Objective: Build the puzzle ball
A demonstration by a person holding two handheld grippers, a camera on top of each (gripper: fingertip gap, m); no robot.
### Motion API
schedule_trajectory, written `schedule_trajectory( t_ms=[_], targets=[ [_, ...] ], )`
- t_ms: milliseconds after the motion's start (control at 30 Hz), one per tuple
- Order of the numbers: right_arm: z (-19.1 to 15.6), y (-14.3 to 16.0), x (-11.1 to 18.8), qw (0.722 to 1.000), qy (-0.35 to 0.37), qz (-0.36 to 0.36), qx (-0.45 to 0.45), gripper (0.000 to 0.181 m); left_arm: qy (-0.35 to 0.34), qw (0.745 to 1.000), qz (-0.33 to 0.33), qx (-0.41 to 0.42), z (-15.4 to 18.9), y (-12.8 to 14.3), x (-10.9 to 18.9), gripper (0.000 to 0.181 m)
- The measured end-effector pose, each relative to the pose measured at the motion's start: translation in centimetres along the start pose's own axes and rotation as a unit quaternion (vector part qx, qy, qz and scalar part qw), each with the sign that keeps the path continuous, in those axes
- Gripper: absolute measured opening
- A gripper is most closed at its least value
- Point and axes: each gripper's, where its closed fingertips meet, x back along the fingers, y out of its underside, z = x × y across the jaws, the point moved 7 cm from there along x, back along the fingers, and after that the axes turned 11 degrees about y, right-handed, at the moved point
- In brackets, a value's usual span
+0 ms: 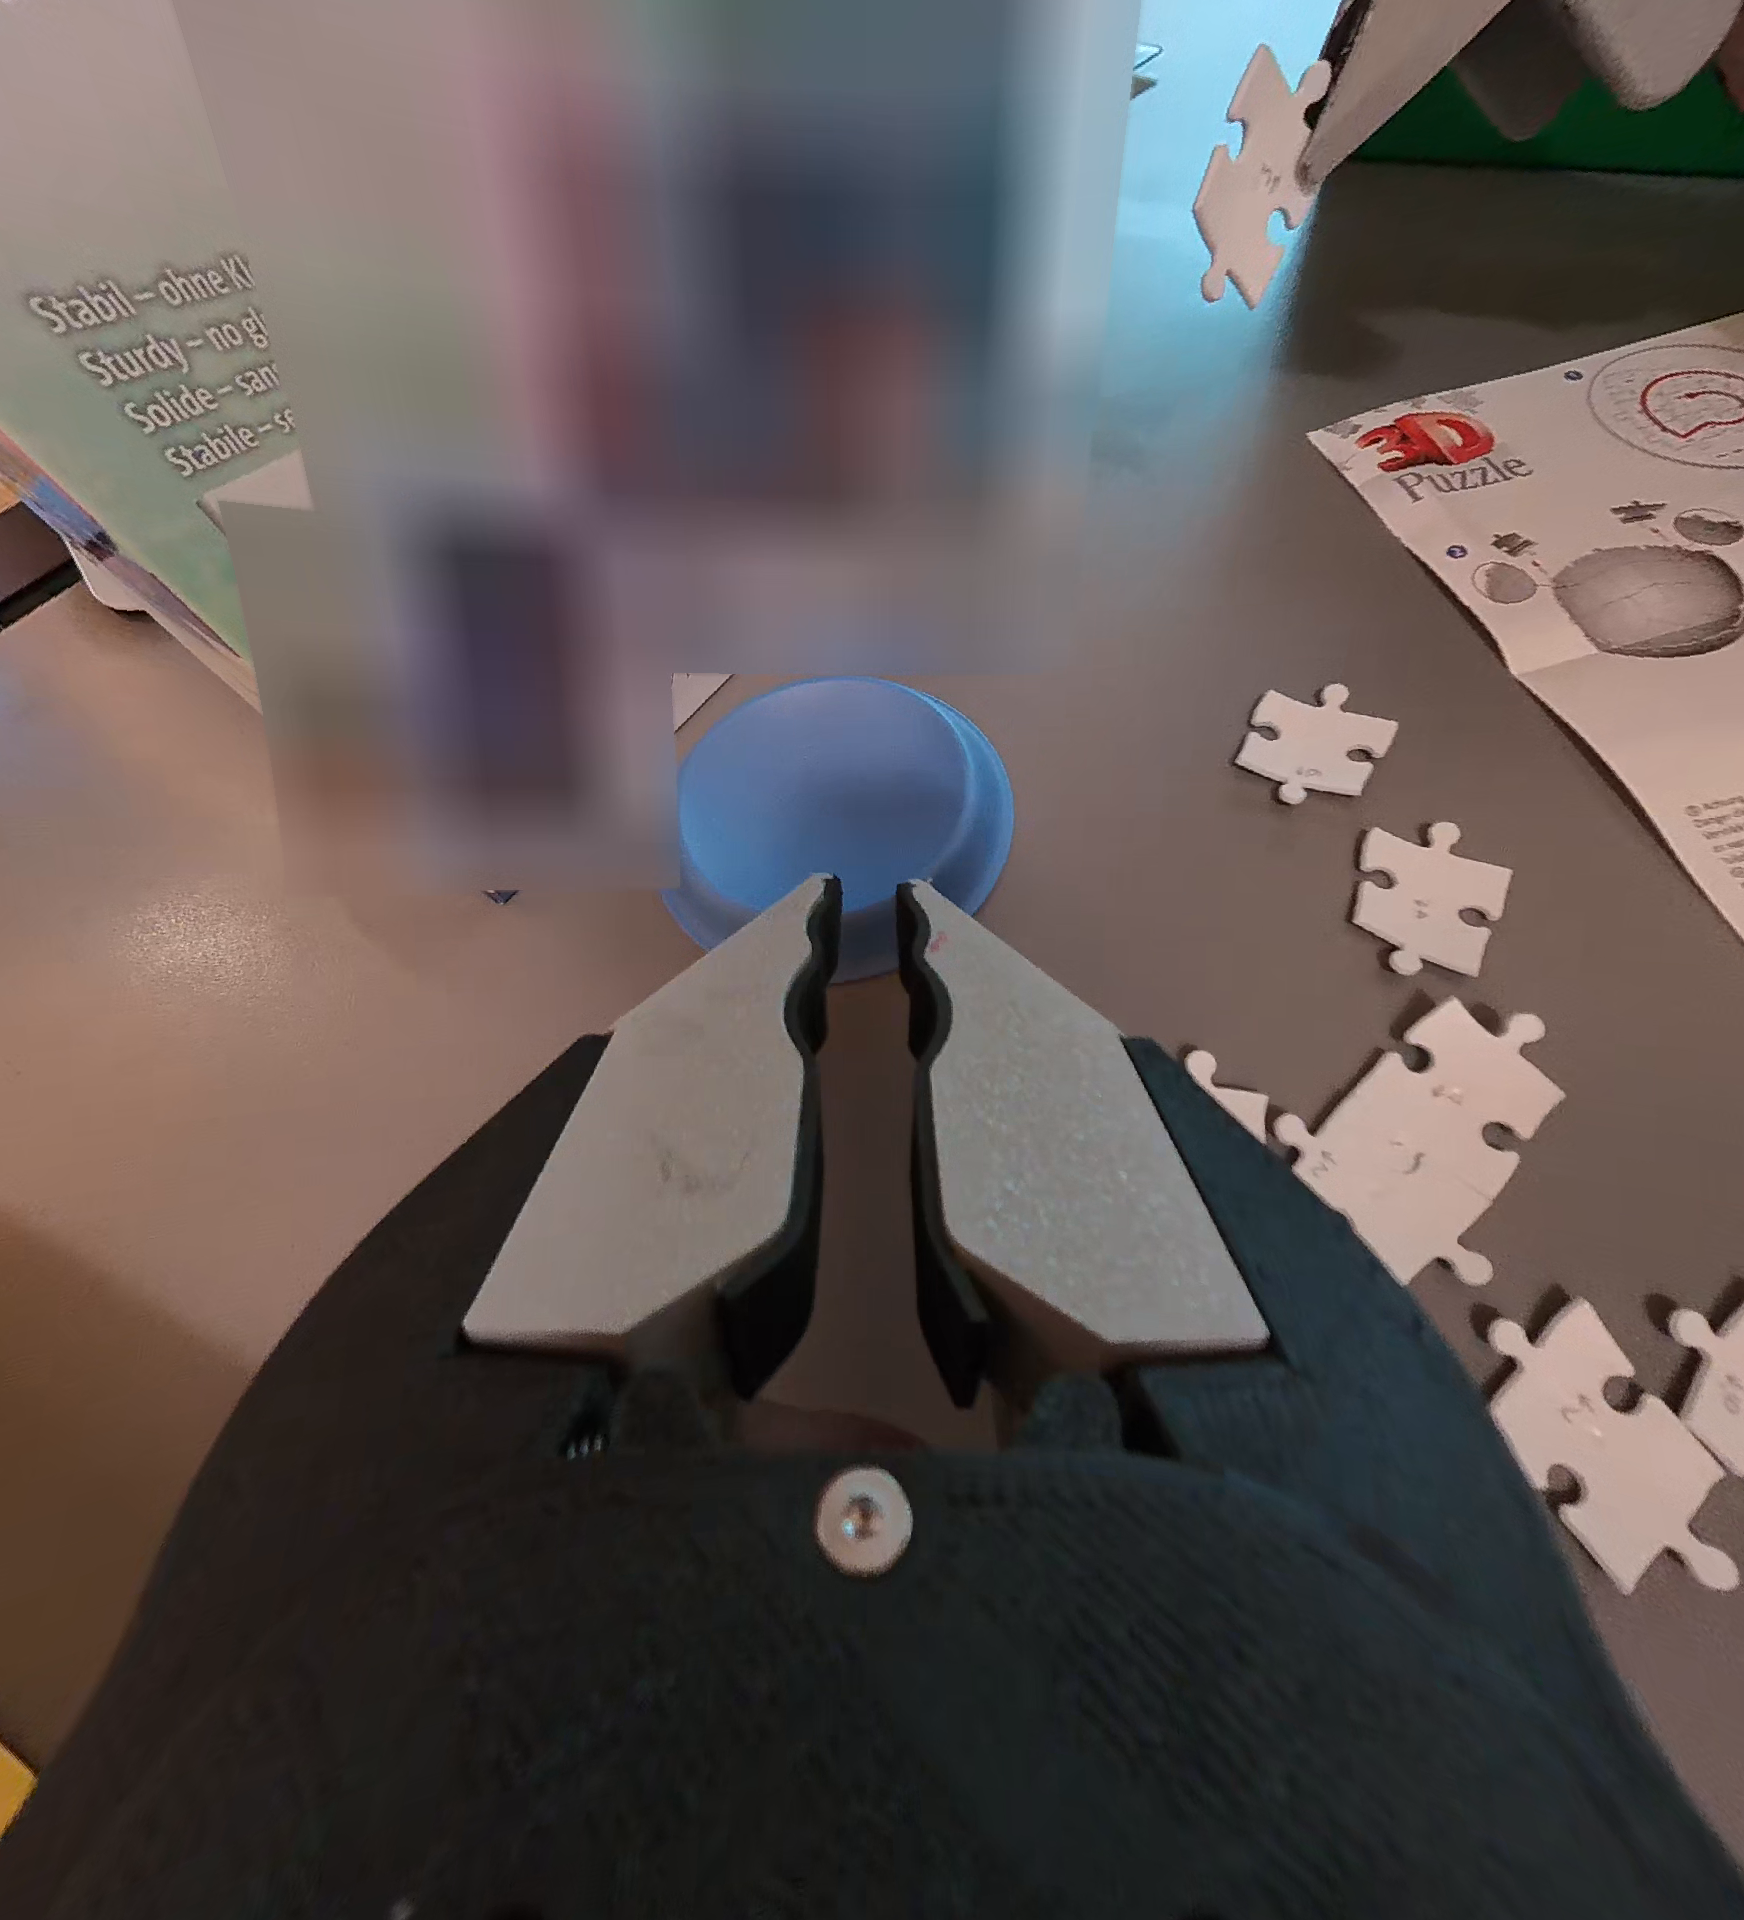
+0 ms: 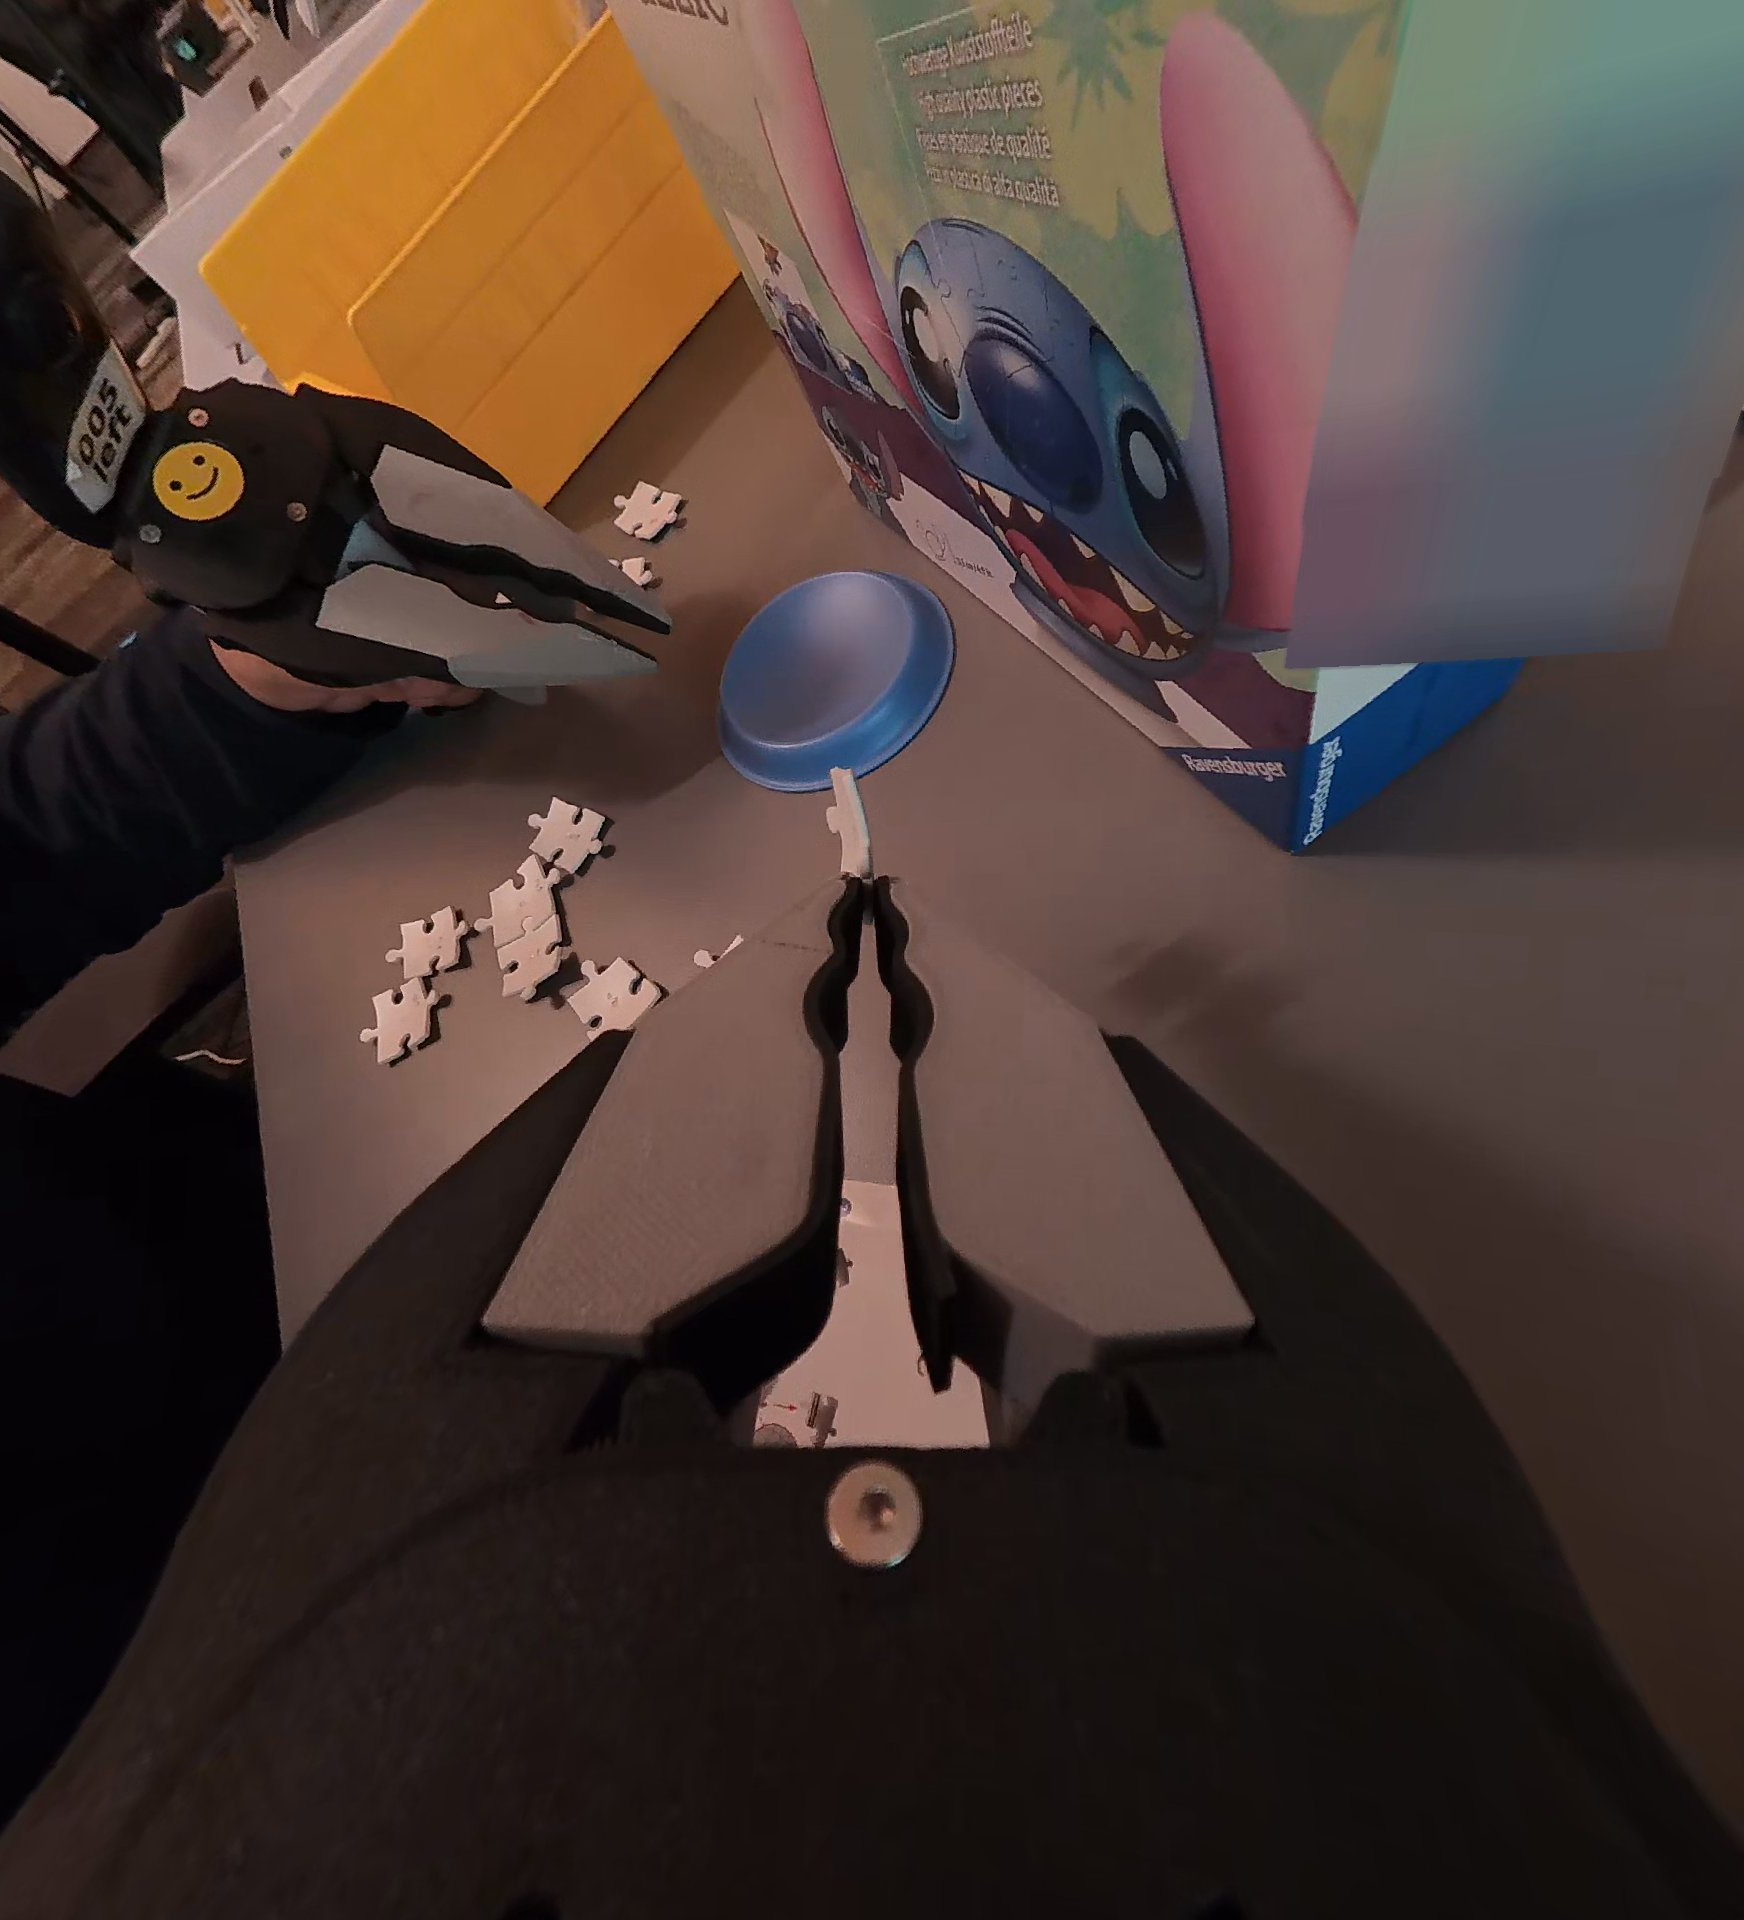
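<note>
A blue round stand (image 1: 837,810) lies on the grey table just ahead of my left gripper (image 1: 868,899), which is open a little and empty. Several white puzzle pieces (image 1: 1429,1132) lie face down to its right. My right gripper (image 2: 866,883) is shut on a white puzzle piece (image 2: 850,821), held edge-on in the air above the near rim of the blue stand (image 2: 837,681). In the left wrist view that gripper (image 1: 1309,156) shows at the top right holding the piece (image 1: 1252,177). The left gripper (image 2: 655,639) shows in the right wrist view, left of the stand.
The puzzle box (image 2: 1055,343) stands upright behind the stand. A folded instruction sheet (image 1: 1657,582) lies at the right. A yellow folder (image 2: 494,239) lies at the back left. A person's dark sleeve (image 2: 68,769) reaches in from the left. Loose pieces (image 2: 525,925) lie near the table's edge. The grippers' ends are close to 15 centimeters from one another. Between my left fingertips and the yellow folder (image 2: 494,239) there is roughly 20 centimeters.
</note>
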Motion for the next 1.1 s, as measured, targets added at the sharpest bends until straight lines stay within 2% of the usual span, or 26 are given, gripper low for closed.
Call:
schedule_trajectory(
  t_ms=[200,400,533,700,967,1100],
  targets=[
    [-0.4,-0.2,0.2,1.0,-0.008,0.012,0.0,0.0,0.009,1.0,-0.003,0.005,0.1,0.1,-0.1,0.009],
    [-2.5,-0.5,-0.1,0.997,-0.067,0.029,-0.003,0.0,0.052,0.998,0.016,0.035,0.6,-0.2,0.0,0.01],
    [-4.7,0.0,-1.7,0.994,-0.108,0.015,-0.005,0.0,0.121,0.989,0.044,0.066,1.5,-0.7,0.0,0.014],
    [-6.8,1.3,-4.7,0.992,-0.121,-0.026,-0.015,0.0,0.208,0.97,0.07,0.105,2.7,-1.3,0.1,0.02],
    [-8.6,1.8,-6.1,0.987,-0.151,-0.029,-0.052,0.0,0.259,0.954,0.054,0.144,3.3,-1.0,-0.3,0.023],
    [-9.1,2.1,-6.7,0.986,-0.154,-0.034,-0.048,0.0,0.265,0.951,0.059,0.147,3.3,-1.0,-0.2,0.014]
  ],
)
